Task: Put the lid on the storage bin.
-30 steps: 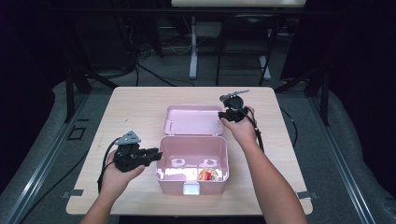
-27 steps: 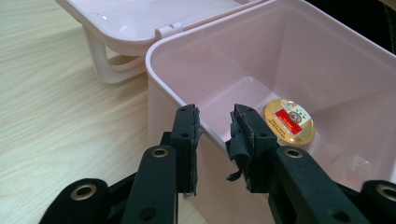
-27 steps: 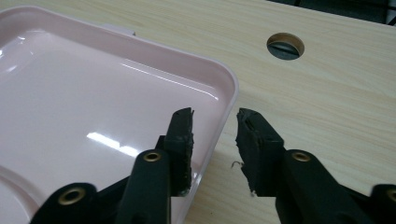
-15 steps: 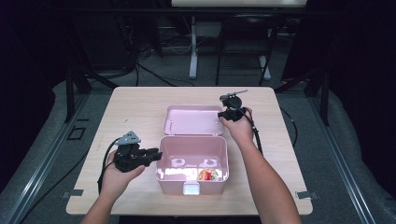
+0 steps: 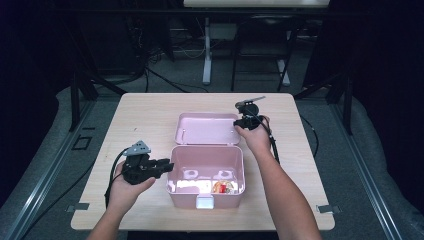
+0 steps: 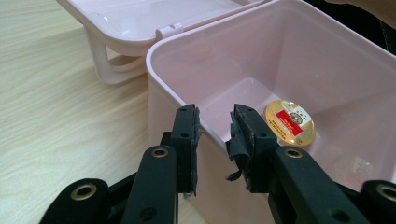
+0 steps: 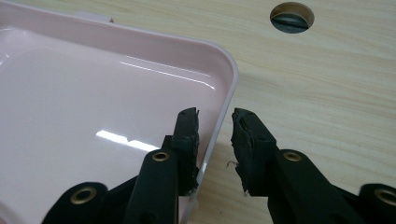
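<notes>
the stiff, light, slick lid [image 7: 93, 93] wants an edge grip; right gripper [image 7: 215, 122], closing, straddles its rim unpinched, left gripper [image 6: 214, 122] likewise spread over the box [image 6: 177, 84] wall.

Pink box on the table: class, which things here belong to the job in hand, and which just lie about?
In the job: box; lid; left gripper, straddling the box wall; right gripper, straddling the lid rim, jaws just closing.

Lying about: round tin in the box; table hole; floor cables.

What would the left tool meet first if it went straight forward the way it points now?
Probably the pink box's side wall: the left tool already straddles its rim. Beyond lies a round gold tin.
</notes>
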Tool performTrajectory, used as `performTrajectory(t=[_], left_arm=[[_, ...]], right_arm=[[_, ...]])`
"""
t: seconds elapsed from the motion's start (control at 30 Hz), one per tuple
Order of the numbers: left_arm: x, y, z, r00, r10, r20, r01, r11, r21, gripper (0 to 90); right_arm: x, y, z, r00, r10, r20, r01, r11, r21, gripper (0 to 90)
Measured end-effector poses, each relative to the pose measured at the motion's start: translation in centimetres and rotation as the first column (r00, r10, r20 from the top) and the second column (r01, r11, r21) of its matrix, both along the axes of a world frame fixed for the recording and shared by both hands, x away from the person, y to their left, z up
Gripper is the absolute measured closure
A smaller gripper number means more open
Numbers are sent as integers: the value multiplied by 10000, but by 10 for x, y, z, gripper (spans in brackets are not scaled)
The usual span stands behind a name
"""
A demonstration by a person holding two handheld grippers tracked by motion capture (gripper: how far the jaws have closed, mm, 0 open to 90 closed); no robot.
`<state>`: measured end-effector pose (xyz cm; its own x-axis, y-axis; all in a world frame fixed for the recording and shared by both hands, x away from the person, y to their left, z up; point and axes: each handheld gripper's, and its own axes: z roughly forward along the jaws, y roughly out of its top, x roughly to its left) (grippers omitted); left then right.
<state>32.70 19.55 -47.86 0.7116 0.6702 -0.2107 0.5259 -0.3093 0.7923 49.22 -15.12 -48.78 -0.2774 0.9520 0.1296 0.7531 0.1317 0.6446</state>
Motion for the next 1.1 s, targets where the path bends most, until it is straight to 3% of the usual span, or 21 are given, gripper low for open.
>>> performTrajectory(t=[0.53,1.1], left_arm=[[0,0,-1,10000,27,5,-27,10000,-69,706],[0,0,-1,10000,69,2,-69,10000,-60,707]], right_arm=[[0,3,1,9992,-199,-353,204,9997,151,774],[-2,3,5,9993,-292,-251,296,9994,166,791]])
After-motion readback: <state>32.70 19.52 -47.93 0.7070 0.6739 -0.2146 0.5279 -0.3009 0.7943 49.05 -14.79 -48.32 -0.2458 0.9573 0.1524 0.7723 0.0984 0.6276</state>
